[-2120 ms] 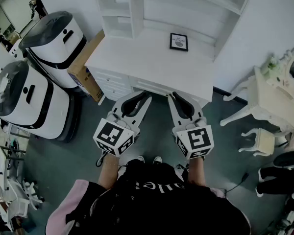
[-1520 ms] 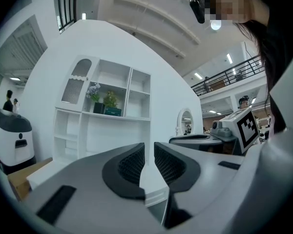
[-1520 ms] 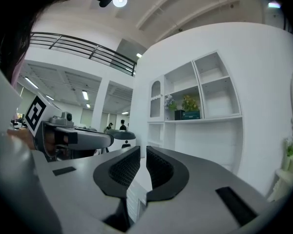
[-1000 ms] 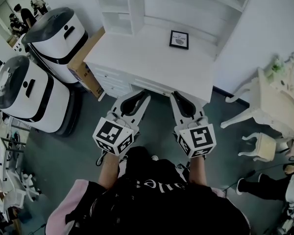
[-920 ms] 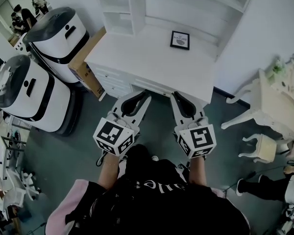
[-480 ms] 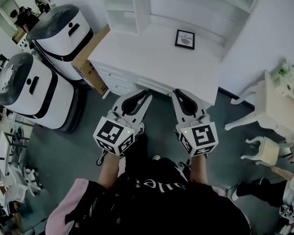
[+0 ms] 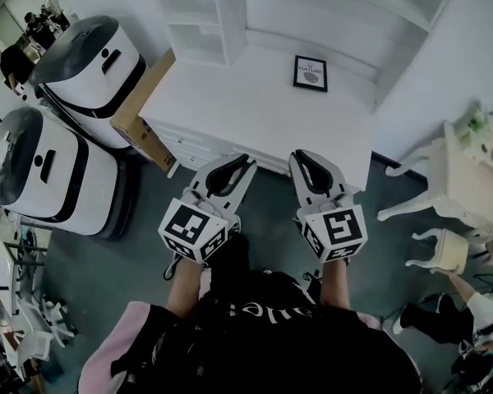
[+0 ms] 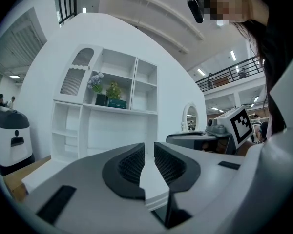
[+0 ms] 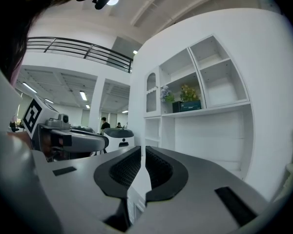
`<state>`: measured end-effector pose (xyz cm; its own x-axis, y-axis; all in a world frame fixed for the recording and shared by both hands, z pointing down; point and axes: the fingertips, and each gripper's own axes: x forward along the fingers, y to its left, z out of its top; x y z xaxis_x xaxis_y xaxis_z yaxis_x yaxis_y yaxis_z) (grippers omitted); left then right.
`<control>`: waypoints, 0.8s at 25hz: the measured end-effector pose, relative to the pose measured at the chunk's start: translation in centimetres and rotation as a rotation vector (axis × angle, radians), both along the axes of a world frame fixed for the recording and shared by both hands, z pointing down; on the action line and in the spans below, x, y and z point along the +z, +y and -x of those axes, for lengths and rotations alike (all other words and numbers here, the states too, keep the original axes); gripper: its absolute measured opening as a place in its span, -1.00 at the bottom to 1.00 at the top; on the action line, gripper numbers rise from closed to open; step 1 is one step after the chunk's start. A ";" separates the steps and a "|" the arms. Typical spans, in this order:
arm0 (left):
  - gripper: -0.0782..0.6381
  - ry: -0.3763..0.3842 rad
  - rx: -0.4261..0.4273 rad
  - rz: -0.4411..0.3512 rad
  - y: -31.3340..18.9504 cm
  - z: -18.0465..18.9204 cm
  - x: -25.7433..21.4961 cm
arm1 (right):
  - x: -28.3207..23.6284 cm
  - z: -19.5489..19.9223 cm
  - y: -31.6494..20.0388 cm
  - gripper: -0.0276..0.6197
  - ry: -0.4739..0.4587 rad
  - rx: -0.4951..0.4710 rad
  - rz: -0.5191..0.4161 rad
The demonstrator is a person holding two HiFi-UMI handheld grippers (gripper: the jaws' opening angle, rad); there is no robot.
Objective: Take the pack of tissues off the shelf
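A dark teal pack [image 8: 116, 104] lies on the upper shelf of the white hutch [image 8: 112, 130], beside two potted plants. The right gripper view shows the same pack [image 9: 189, 106] on that shelf. My left gripper [image 7: 241, 162] and right gripper [image 7: 301, 156] are held side by side at the desk's front edge, well below and short of the shelf. Both are shut with nothing between the jaws. In their own views the left gripper [image 8: 149, 147] and right gripper [image 9: 143, 152] point toward the hutch.
A small framed picture [image 7: 311, 73] stands on the white desk [image 7: 255, 109]. Two white-and-black machines [image 7: 82, 56] and a cardboard box [image 7: 140, 109] stand at the left. A white side table [image 7: 468, 171] and stool [image 7: 440, 249] are at the right, with a person's legs [image 7: 431, 322] beyond.
Both grippers stay shut and level in front of me. The desk has drifted slightly in the head view, and the person at the lower right has shifted.
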<state>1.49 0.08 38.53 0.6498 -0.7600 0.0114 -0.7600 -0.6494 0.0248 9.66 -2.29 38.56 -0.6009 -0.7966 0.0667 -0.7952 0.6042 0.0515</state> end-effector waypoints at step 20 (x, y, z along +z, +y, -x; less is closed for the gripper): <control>-0.59 0.042 0.159 -0.040 -16.6 12.8 -2.2 | -1.3 12.7 -16.3 -0.72 0.040 0.160 0.016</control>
<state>-11.27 -16.52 36.31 0.7610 -0.6471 -0.0468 -0.6466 -0.7623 0.0264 -3.08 -18.59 37.22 -0.4629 -0.8805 0.1016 -0.8789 0.4709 0.0761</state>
